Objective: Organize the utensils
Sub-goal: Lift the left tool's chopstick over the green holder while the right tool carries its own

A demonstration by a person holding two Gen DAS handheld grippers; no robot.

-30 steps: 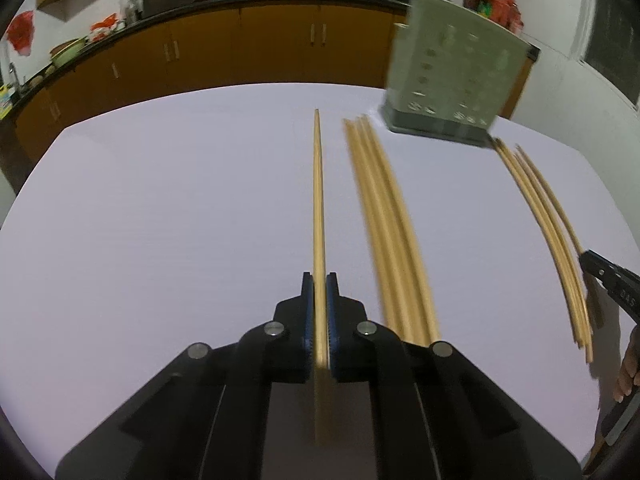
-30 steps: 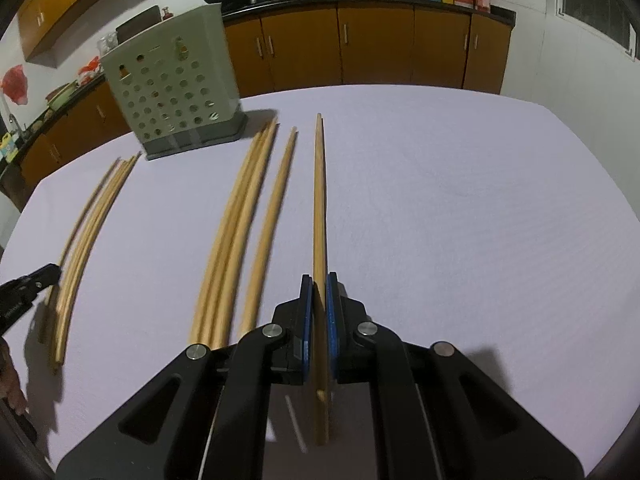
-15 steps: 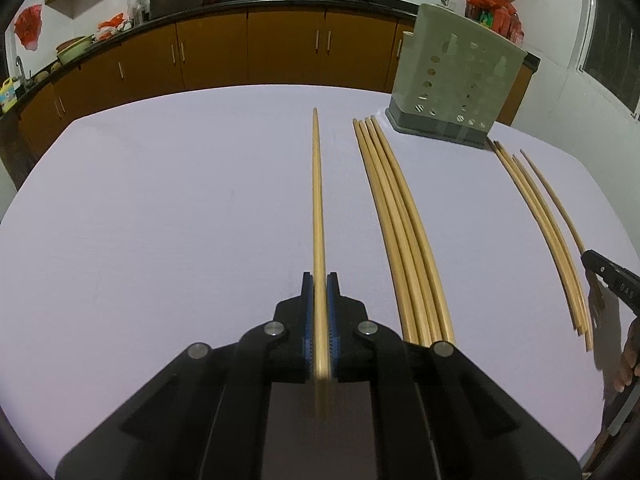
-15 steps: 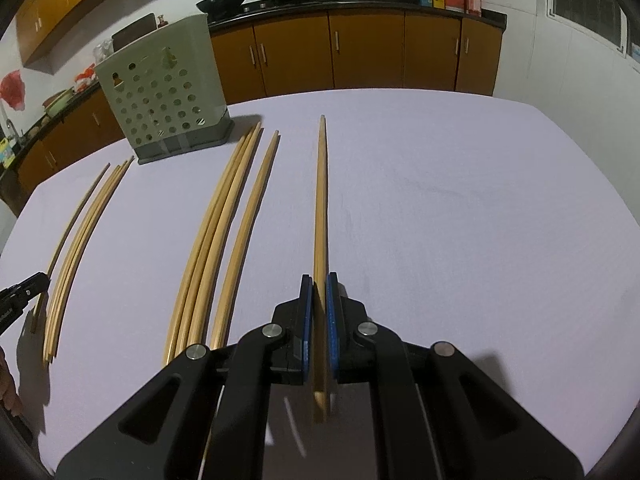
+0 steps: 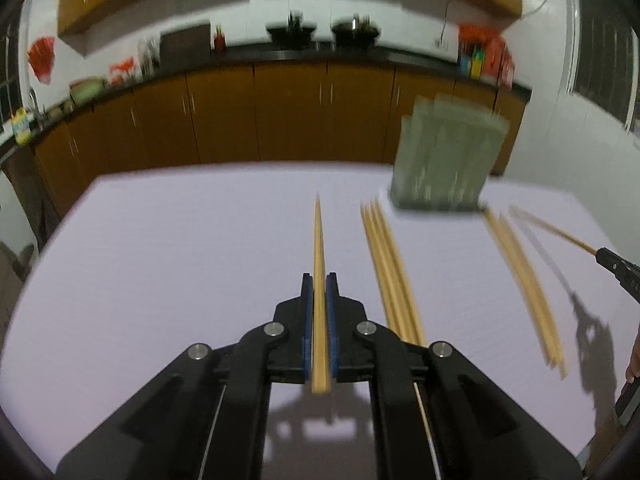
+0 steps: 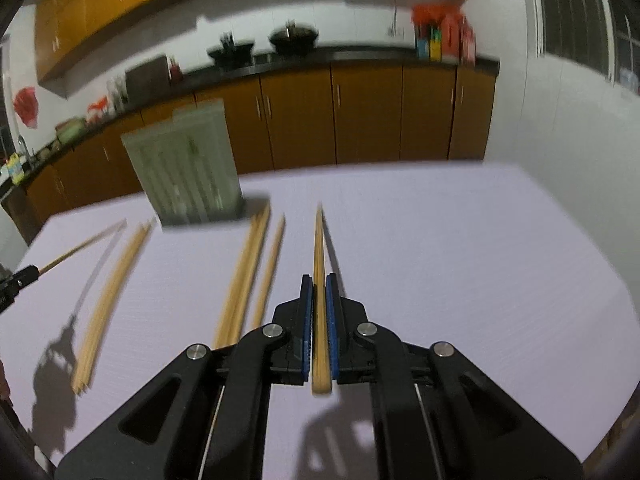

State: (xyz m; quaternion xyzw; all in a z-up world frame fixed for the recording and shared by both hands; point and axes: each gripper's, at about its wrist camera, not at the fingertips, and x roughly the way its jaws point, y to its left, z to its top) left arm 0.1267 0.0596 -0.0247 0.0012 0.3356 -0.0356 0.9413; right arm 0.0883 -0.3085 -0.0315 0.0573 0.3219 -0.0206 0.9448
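My left gripper [image 5: 319,284] clamped 1 chopstick [image 5: 319,248], my right gripper [image 6: 319,284] clamped another chopstick [image 6: 319,248], green holder [image 6: 188,172] ahead-left of right jaws

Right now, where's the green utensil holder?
The green utensil holder stands at the table's far edge: right of centre in the left wrist view, left of centre in the right wrist view, just beyond the tips of the loose chopsticks.

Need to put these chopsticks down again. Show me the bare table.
Bare: the table left of the left gripper, and right of the right gripper. Crowded: between them, two chopstick bundles before the utensil holder.
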